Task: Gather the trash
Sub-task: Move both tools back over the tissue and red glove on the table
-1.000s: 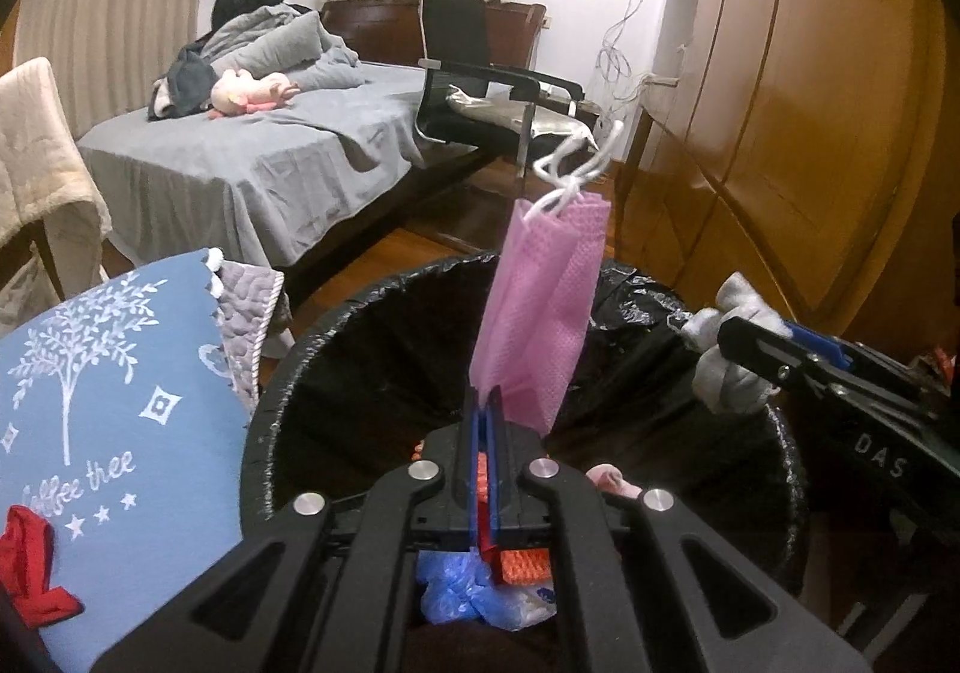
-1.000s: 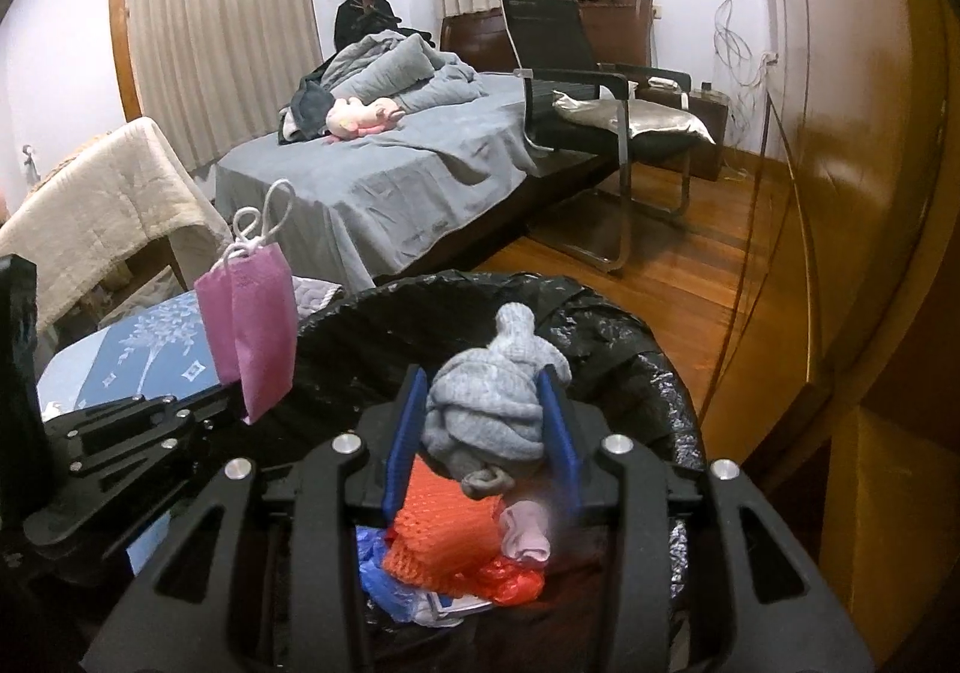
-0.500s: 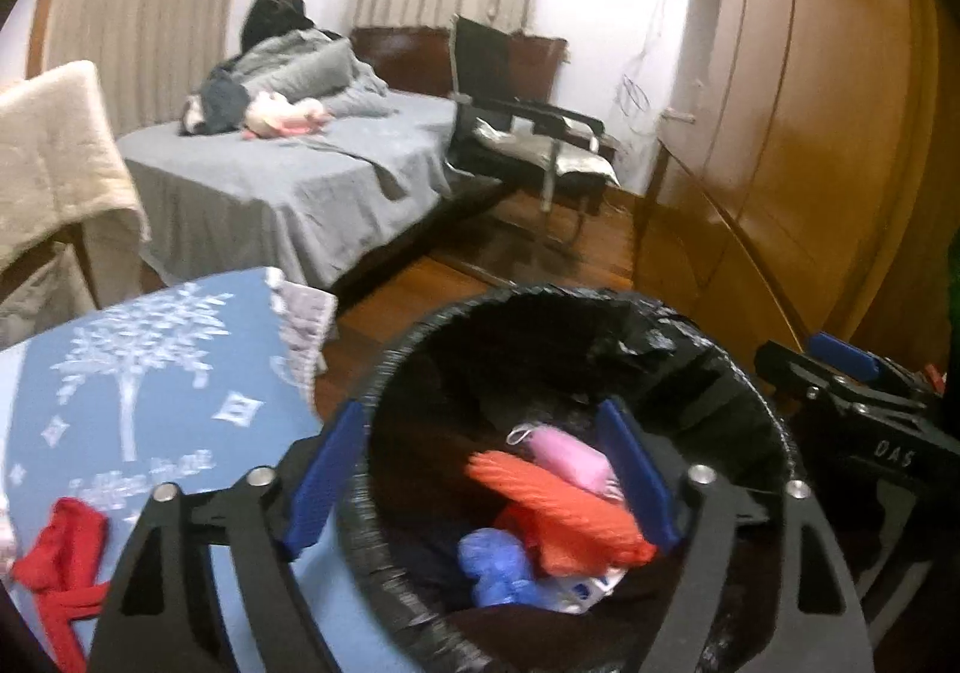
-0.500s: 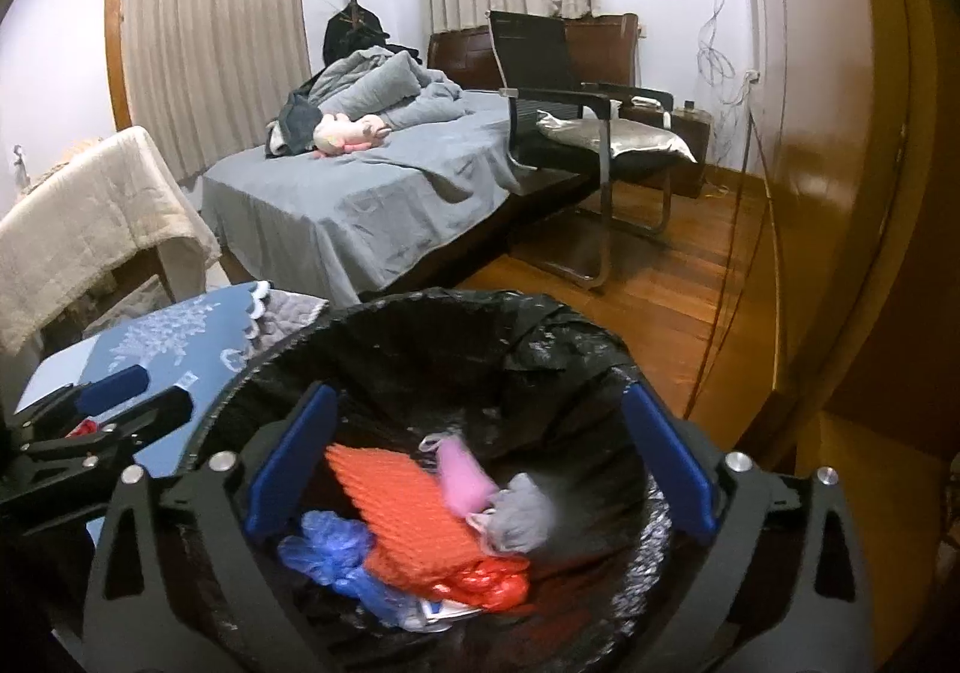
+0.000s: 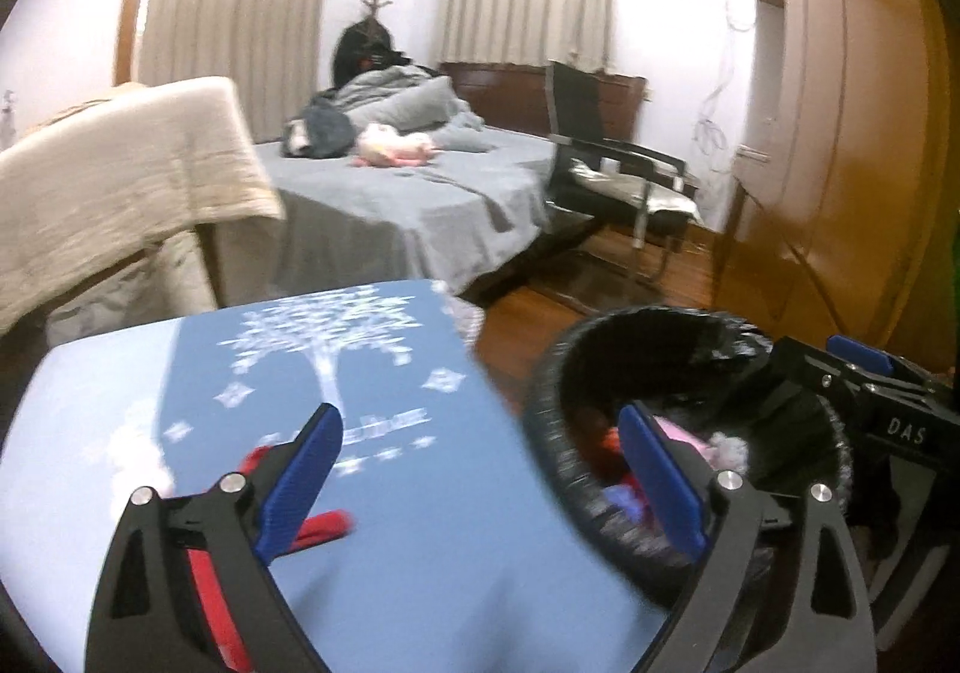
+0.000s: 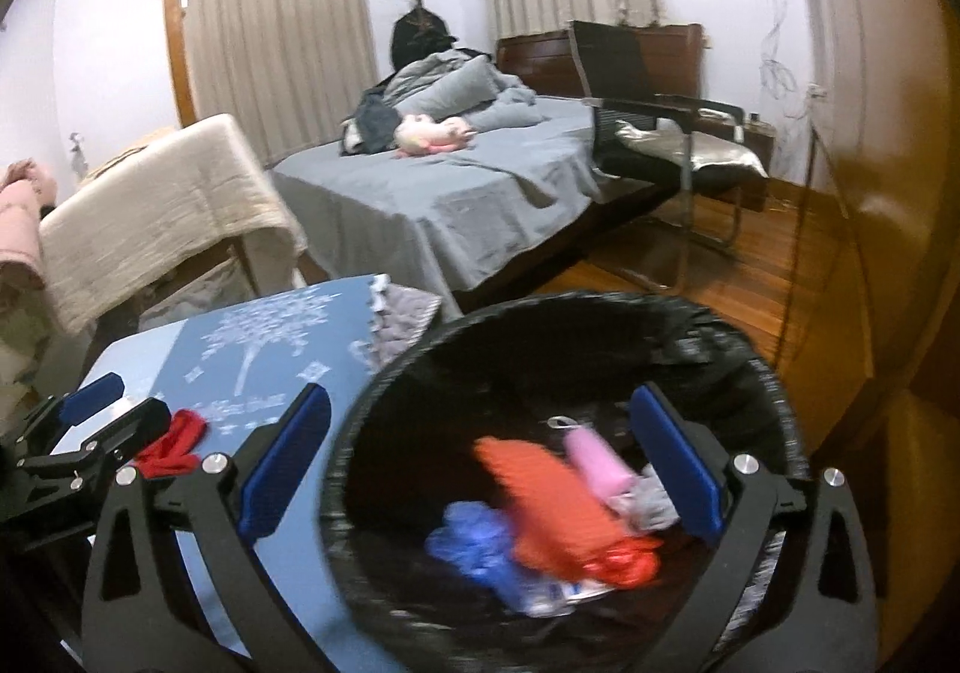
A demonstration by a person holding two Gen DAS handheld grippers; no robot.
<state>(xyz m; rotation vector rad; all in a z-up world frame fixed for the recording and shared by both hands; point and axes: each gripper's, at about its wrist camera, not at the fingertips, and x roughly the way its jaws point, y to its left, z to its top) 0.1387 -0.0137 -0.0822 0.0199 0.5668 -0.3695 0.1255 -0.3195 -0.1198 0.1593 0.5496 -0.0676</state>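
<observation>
Both sets of fingers empty, the left fingers [image 5: 480, 478] opening over the blue surface [image 5: 420, 553], they'd best close squarely on the red scrap [image 6: 171, 442] (beside the bin [image 6: 372, 391]), right fingers [image 6: 480, 469] spread above it.

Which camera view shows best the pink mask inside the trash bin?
The right wrist view: the pink mask lies in plain sight in the trash bin, beside an orange net. The left wrist view shows only a blurred pink patch behind a finger.
</observation>
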